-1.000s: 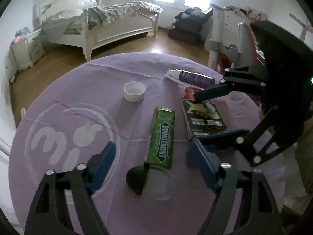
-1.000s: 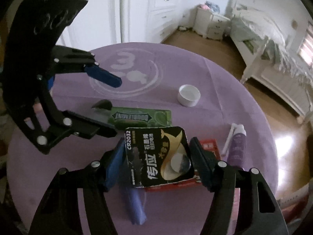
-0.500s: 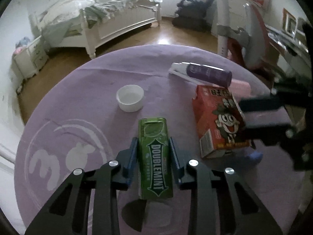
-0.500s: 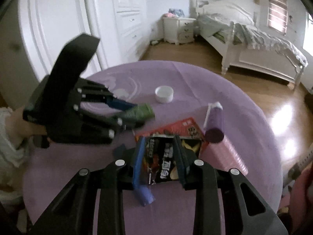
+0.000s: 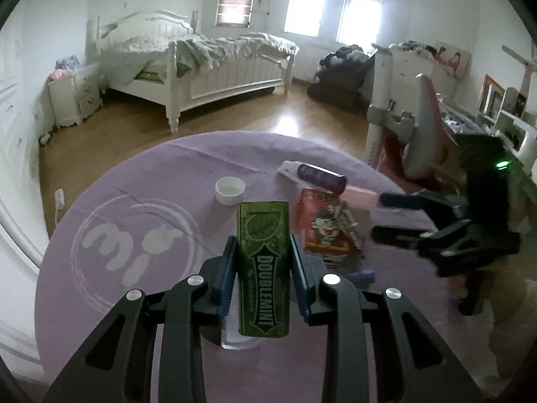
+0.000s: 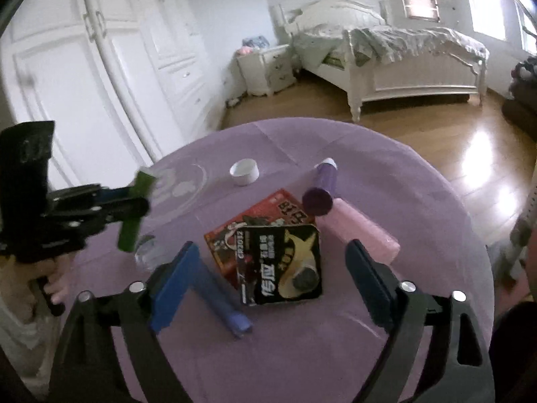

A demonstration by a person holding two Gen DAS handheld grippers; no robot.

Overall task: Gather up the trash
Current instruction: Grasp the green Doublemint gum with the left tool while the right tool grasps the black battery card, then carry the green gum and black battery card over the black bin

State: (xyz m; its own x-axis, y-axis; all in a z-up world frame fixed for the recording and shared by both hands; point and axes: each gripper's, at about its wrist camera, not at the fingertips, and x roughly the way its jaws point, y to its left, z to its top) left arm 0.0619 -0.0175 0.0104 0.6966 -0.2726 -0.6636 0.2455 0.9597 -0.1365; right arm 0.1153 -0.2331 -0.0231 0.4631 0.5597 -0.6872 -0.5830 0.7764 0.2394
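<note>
Left gripper (image 5: 262, 270): blue pads pressed against both long sides of a green gum pack (image 5: 262, 268), which is clamped and carried clear of the purple tablecloth (image 5: 141, 181); the right wrist view confirms the pack (image 6: 134, 211) held in that gripper (image 6: 129, 206) above the cloth. Printed on the pack face: "DOUBLEMINT". Right gripper (image 6: 268, 270): jaws spread wide and opening, pads touching nothing; a black battery card (image 6: 280, 265) sits between the fingers but loose, resting on a red carton (image 6: 248, 228). The card reads "CR2032" with Chinese characters too small to make out, and a coin cell shows in its blister. The red carton carries a cartoon face and Chinese lettering, not legible. Taking the red carton as landmark: a purple tube (image 6: 320, 189) lies just beyond it, touching its far corner; a pink block (image 6: 360, 231) lies beside it on the right, against the tube; a white cap (image 6: 244, 171) stands further off behind it to the left; a blue pen-like stick (image 6: 220, 297) lies at its near left edge, partly under the right gripper's left finger; a clear round lid (image 6: 146, 252) lies to its left, below the lifted gum pack. A pale circular logo (image 5: 134, 248) is printed on the cloth left of the carton; its lettering is not readable
</note>
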